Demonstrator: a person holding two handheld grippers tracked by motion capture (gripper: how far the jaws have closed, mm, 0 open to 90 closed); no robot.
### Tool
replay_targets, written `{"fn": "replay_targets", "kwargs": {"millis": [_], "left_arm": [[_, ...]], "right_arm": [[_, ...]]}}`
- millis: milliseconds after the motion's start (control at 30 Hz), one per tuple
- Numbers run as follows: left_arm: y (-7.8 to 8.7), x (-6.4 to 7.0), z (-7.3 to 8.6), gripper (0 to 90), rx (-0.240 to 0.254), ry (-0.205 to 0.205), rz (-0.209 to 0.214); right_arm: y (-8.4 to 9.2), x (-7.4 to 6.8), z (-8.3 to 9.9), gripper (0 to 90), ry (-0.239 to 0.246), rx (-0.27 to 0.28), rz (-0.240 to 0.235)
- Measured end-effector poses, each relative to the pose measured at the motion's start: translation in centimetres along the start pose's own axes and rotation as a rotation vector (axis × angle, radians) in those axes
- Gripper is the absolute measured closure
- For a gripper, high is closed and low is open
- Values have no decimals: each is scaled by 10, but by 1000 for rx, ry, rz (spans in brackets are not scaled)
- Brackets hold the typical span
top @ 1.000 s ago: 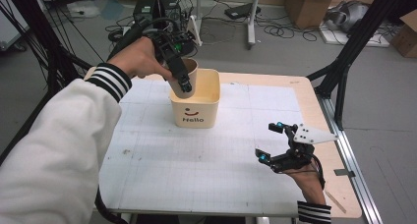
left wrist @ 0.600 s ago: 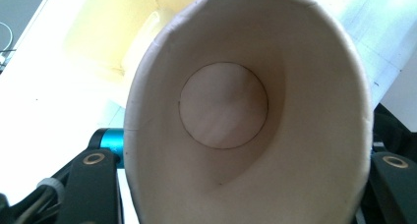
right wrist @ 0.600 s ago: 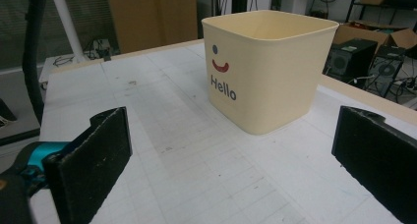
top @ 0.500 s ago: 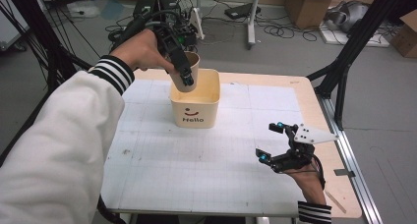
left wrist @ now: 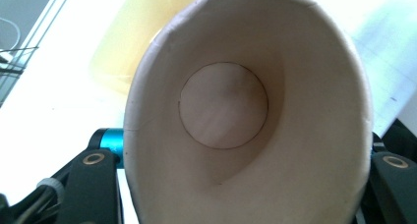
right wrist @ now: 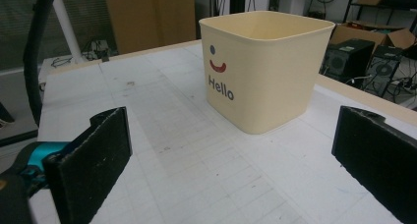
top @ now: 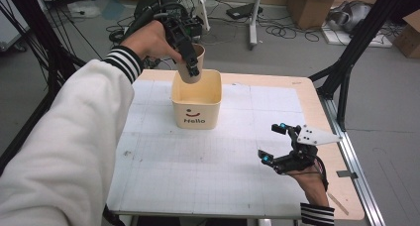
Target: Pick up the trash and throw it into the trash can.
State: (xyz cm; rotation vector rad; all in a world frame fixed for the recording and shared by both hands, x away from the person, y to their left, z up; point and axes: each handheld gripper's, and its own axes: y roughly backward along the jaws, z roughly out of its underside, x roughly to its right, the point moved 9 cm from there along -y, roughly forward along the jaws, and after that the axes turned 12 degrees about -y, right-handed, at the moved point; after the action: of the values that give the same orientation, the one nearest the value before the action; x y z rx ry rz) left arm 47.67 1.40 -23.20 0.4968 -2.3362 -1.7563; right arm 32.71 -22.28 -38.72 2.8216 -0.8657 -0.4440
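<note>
The left tongs [top: 190, 62] clamp a light, crushable paper cup [top: 190, 63] by its rim above the tub [top: 196, 100]; right tongs [top: 278, 143] gape empty.

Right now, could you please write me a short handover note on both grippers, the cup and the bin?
Left gripper: shut on the paper cup, holding it tilted above the back rim of the Hello bin. The cup looks empty inside.
Right gripper: open, holding nothing, resting low over the table near its right front.
Done: the cup is gripped and off the table.
Left: probably set the cup down or drop it into the bin, then release.
</note>
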Motion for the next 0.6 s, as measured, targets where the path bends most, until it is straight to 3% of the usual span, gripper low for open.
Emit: {"fn": "replay_targets", "kwargs": {"millis": [267, 400, 600], "left_arm": [[-2, -12, -16, 348, 8, 3, -8], [-8, -19, -16, 348, 0, 2, -12], [-11, -29, -17, 349, 26, 23, -18]], "right_arm": [[1, 1, 0, 4, -2, 1, 3], [2, 0, -1, 4, 0, 4, 0], [3, 1, -1, 4, -2, 5, 3]]}}
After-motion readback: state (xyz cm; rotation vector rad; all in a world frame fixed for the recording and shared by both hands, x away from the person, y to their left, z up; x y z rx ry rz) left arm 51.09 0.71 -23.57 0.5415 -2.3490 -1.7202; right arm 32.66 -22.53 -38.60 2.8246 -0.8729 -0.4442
